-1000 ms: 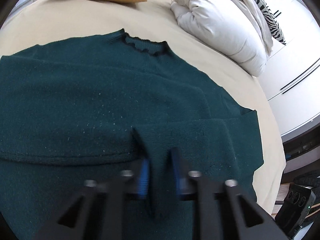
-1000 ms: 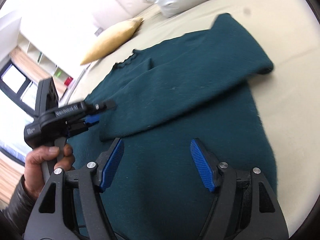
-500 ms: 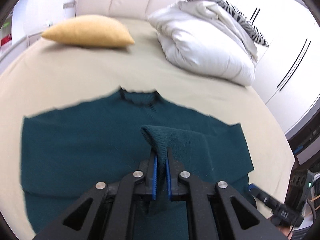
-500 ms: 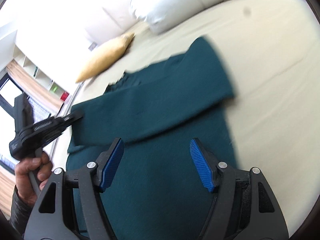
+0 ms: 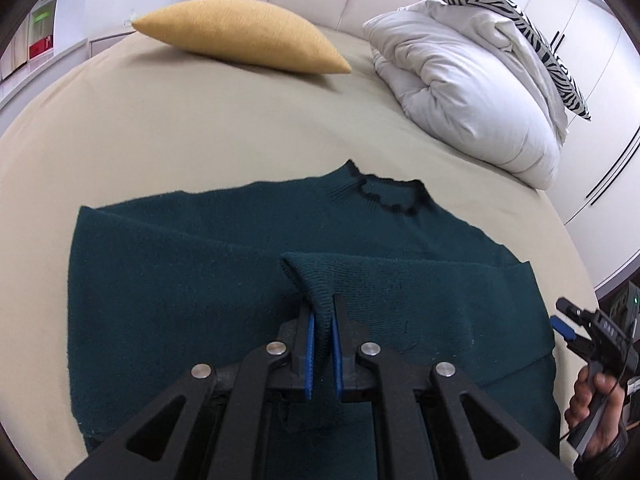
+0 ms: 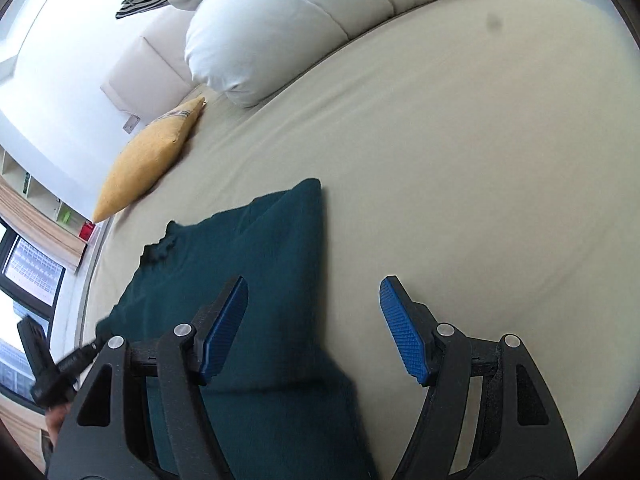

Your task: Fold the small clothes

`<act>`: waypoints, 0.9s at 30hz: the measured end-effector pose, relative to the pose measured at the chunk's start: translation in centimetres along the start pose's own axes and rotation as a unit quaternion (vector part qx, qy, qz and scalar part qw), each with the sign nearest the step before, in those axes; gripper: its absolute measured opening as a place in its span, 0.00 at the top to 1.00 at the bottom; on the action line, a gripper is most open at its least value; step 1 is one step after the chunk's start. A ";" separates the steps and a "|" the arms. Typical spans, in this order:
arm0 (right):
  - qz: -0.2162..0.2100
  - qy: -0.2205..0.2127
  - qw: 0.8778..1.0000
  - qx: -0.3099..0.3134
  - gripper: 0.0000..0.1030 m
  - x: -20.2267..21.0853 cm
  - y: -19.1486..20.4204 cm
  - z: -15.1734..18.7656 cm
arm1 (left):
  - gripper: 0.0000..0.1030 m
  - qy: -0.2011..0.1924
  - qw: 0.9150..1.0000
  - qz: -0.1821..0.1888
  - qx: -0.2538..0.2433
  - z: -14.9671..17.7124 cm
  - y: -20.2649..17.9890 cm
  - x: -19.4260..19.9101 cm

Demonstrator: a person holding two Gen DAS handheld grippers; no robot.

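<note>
A dark teal knit sweater (image 5: 192, 280) lies flat on the beige bed, collar (image 5: 384, 196) away from me, both sleeves folded across the body. My left gripper (image 5: 322, 316) is shut on the cuff of the sleeve (image 5: 316, 280) and holds it raised above the sweater's middle. The sweater also shows in the right wrist view (image 6: 272, 264). My right gripper (image 6: 314, 304) is open and empty, over the sweater's right edge and the bare sheet. It also shows at the far right of the left wrist view (image 5: 576, 328), in a hand.
A mustard cushion (image 5: 240, 34) lies at the head of the bed (image 5: 200, 128). A white duvet (image 5: 472, 92) with a zebra-print pillow (image 5: 520, 20) is piled at the back right. White wardrobe doors stand to the right.
My left gripper closed on the sleeve cuff and lifted it, pulling back from the sweater. My right gripper moved right, off the sweater's middle toward its edge.
</note>
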State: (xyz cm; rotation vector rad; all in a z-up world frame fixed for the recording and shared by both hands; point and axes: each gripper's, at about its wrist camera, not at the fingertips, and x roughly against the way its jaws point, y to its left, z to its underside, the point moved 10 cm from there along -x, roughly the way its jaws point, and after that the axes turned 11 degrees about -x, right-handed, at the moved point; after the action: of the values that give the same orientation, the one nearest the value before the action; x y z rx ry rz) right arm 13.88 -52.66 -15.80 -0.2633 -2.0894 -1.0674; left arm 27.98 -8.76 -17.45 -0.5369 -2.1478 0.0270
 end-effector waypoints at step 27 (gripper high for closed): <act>0.023 0.006 0.999 0.030 0.63 -2.3 0.2 -2.5 | 0.88 -0.003 1.000 0.020 0.023 1.3 1.2 -2.4</act>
State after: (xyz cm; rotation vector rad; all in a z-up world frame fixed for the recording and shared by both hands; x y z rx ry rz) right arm 16.90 -54.11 -16.38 -0.2739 -2.0909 -0.9738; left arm 28.66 -8.32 -20.31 -0.5546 -2.1375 0.1005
